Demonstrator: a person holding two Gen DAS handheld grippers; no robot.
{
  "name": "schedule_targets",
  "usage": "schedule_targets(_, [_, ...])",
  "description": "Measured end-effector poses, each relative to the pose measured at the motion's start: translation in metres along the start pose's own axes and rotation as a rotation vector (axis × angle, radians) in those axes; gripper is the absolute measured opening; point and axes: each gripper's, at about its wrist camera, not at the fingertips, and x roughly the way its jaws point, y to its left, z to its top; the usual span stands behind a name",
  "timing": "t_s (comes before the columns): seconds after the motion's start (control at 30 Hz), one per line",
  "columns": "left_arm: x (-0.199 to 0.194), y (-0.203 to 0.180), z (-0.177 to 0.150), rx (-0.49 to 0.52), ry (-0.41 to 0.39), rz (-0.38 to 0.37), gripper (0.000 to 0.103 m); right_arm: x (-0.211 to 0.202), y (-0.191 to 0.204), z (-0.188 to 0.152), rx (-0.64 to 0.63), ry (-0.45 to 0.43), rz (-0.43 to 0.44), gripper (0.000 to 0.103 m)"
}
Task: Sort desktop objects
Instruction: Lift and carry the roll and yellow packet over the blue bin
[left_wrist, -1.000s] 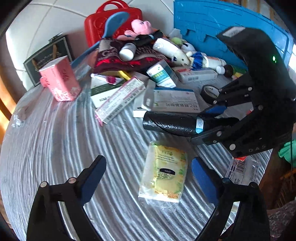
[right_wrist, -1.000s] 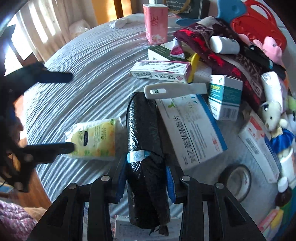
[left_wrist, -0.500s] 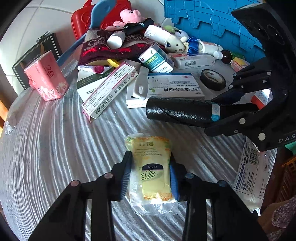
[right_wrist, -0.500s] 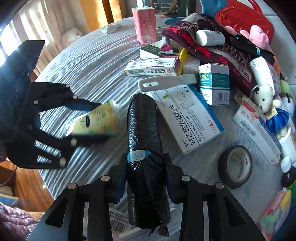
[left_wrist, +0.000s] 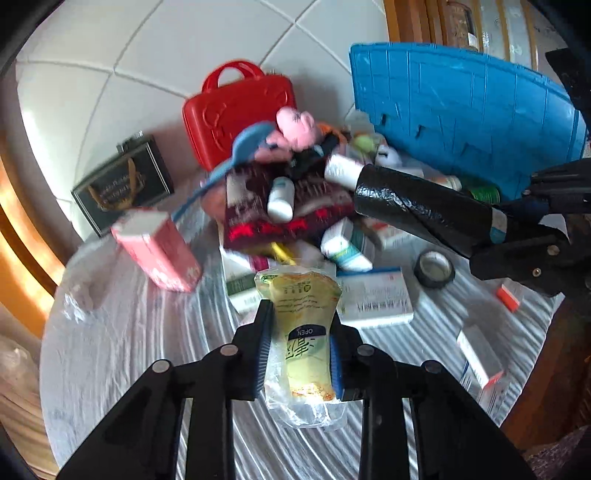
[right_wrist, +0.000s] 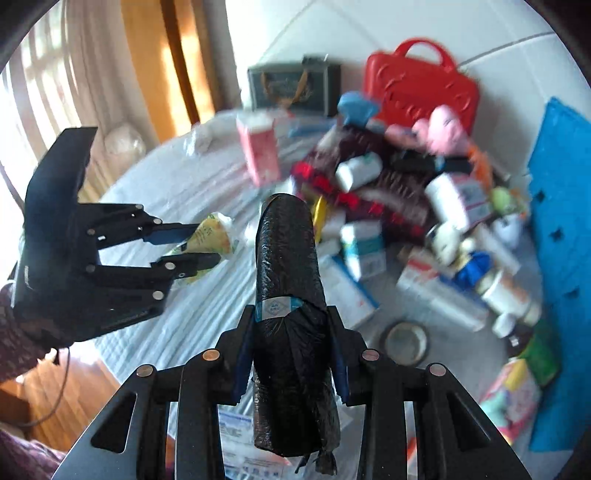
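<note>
Left wrist view: left claw (left_wrist: 299, 354) is closing on a yellow wipes packet (left_wrist: 301, 332), lengthwise between its pads, above the table (left_wrist: 122, 350). Right claw (right_wrist: 291, 350) clamps a black bag roll (right_wrist: 290, 295) likewise, nearer the blue bin (left_wrist: 461, 110).

The far heap of boxes and bottles (right_wrist: 424, 206) at twelve o'clock is smeared by motion blur, so its labels cannot be read; the print on the dark framed box (left_wrist: 123, 184) is likewise lost; the blue board (right_wrist: 561, 258) at three o'clock is cut by the edge; the paper packet (right_wrist: 236, 439) is largely hidden under the black roll (right_wrist: 291, 295); the desk (left_wrist: 122, 332) is cut off at six o'clock.
</note>
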Motion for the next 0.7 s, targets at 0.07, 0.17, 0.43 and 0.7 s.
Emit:
schedule_targets(0.07, [-0.014,-0.007,0.031,0.012,-0.075,0.03,0.026,-0.028,0.0,0.014,0.008,-0.081,-0.048,0.035])
schedule_targets(0.17, [-0.036,-0.021,0.081,0.028,-0.195,0.063,0.026,-0.071,-0.004,0.035,0.036,-0.201,-0.128,0.035])
schedule_targets(0.43, [-0.078,-0.077,0.192,0.051,-0.405,0.034,0.026,-0.184,-0.035,0.051,0.17,-0.444,-0.362,0.035])
schedule_targets(0.7, [-0.099,-0.18,0.274,0.146,-0.52,-0.077,0.026,-0.289,-0.085,0.027,0.32,-0.577,-0.571,0.035])
